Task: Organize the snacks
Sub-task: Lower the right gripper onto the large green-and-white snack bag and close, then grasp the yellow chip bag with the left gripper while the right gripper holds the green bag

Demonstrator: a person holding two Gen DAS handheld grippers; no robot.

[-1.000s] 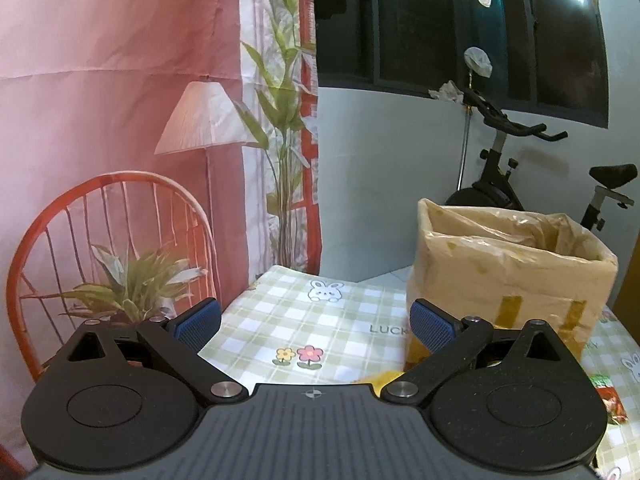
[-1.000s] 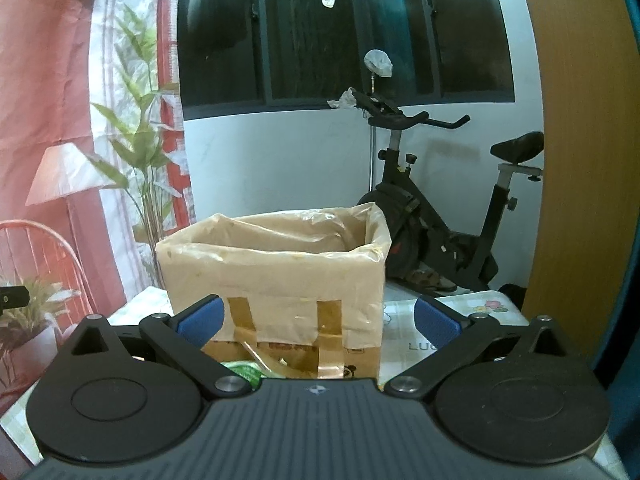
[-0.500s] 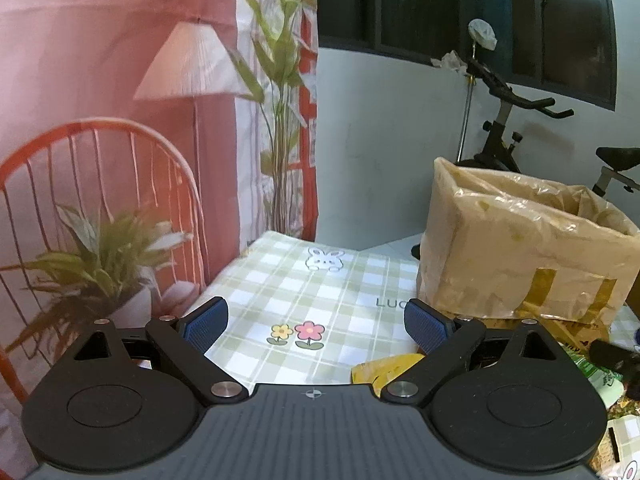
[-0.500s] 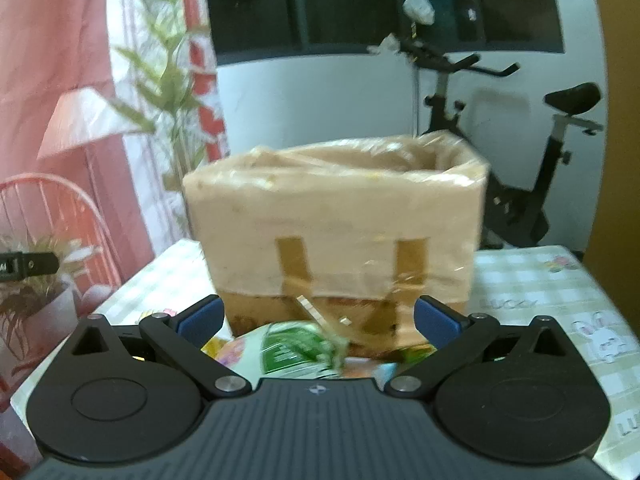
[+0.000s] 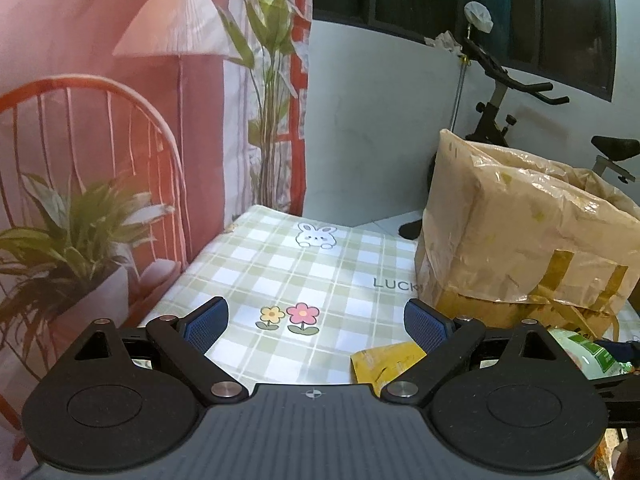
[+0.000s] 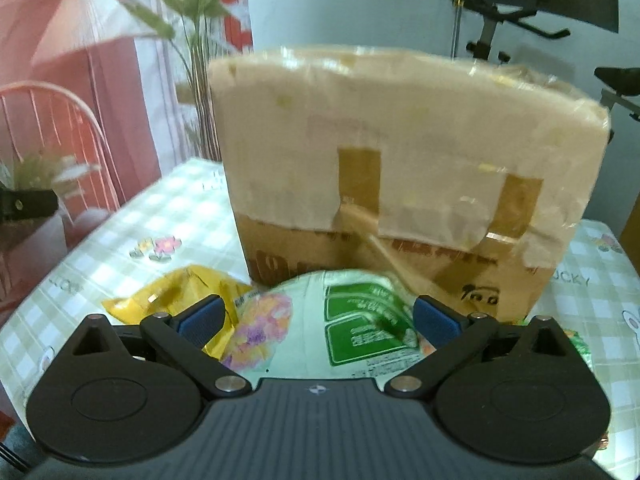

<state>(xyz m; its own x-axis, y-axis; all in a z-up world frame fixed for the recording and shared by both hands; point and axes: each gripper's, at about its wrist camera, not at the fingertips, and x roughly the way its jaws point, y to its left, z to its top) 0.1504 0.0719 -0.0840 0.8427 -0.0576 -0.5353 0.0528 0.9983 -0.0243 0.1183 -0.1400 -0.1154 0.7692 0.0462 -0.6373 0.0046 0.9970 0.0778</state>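
Observation:
A cardboard box (image 6: 400, 168) lined with tan plastic stands on the checked tablecloth (image 5: 280, 272); it also shows in the left wrist view (image 5: 520, 232). A white and green snack bag (image 6: 340, 328) lies in front of the box, between the open jaws of my right gripper (image 6: 318, 318), which hovers just above it. A yellow snack bag (image 6: 180, 292) lies to its left, also seen in the left wrist view (image 5: 384, 364). My left gripper (image 5: 316, 322) is open and empty over the cloth, left of the box.
A potted plant (image 5: 68, 232) and a red wire chair (image 5: 80, 128) stand off the table's left edge. An exercise bike (image 5: 512, 96) stands behind the box. Another small packet (image 6: 578, 346) lies at the right of the box front.
Both grippers have tilted down and moved forward toward the table. The right gripper has closed in over the green and white bag; more of the yellow bag shows.

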